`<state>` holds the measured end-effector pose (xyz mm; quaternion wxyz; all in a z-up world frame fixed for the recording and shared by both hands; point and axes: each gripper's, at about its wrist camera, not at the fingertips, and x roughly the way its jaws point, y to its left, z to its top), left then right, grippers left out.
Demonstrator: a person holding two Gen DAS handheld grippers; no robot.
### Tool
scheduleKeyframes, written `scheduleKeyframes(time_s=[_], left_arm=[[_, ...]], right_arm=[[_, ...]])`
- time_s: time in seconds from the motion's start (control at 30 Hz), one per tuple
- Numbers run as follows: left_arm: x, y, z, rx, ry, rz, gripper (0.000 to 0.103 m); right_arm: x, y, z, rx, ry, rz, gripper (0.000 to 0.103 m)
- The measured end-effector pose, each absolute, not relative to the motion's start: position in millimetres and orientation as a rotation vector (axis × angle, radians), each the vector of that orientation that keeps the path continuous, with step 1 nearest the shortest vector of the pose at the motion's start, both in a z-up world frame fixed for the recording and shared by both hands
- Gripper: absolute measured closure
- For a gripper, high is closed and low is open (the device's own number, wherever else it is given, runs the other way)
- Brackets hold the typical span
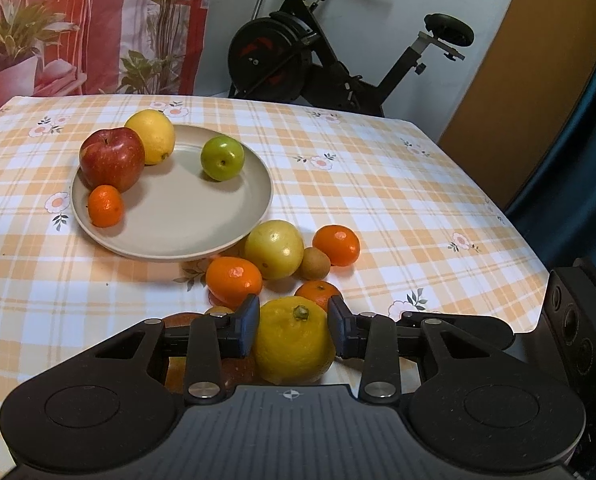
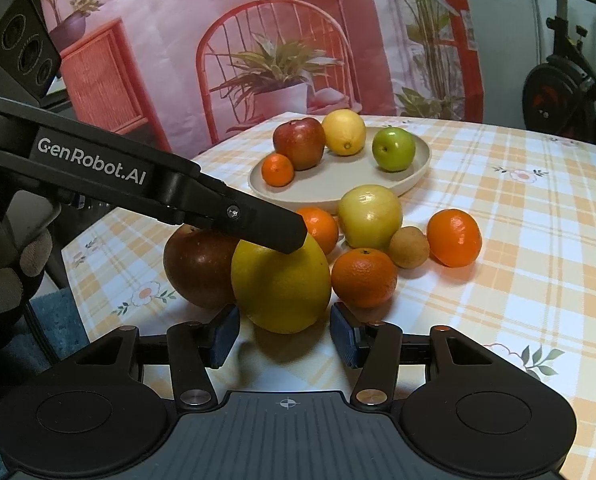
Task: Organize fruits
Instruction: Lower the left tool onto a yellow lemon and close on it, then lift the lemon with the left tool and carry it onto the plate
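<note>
My left gripper is shut on a large yellow citrus that sits on the checked tablecloth, one pad against each side. In the right wrist view one of its fingers lies across the top of that citrus. My right gripper stands open just short of the fruit, with nothing between its pads. A dark red apple touches the citrus on its left. The beige plate holds a red apple, a lemon, a green apple and a mandarin.
Loose fruit lies between plate and citrus: a pale yellow apple, three mandarins and a small brown fruit. An exercise bike stands behind the table. A gloved hand holds the left gripper.
</note>
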<state>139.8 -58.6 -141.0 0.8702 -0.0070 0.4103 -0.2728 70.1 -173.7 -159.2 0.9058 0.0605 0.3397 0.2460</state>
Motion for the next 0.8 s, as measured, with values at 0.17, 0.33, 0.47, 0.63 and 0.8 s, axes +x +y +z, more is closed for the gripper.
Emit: scheduleKeyframes(time_s=[0.17,0.33,0.47,0.63,0.8], left_arm=[[140.0,-58.9,-142.1,-0.017,0.852,-0.574,0.063],[140.0,-57.6,-143.0,-0.030,0.851,-0.575,0.063],[138.8,-58.8,-143.0,-0.026,0.847,-0.573,0.063],[137.3,-58.3,-143.6,-0.028,0.843,-0.570,0.063],[136.2,-59.5,-142.7,-0.023,0.845,-0.565,0.063]], right_arm=[[71.2,-174.8,-160.2,0.144,0.699,0.502,0.055],[71.9,-173.8,-160.5,0.147,0.696,0.500,0.056],[72.2,-173.6,-160.6,0.150,0.695,0.503,0.057],[71.7,-174.1,-160.5,0.150,0.691,0.509,0.057],[71.4,-175.1,-159.6,0.155,0.691,0.516,0.057]])
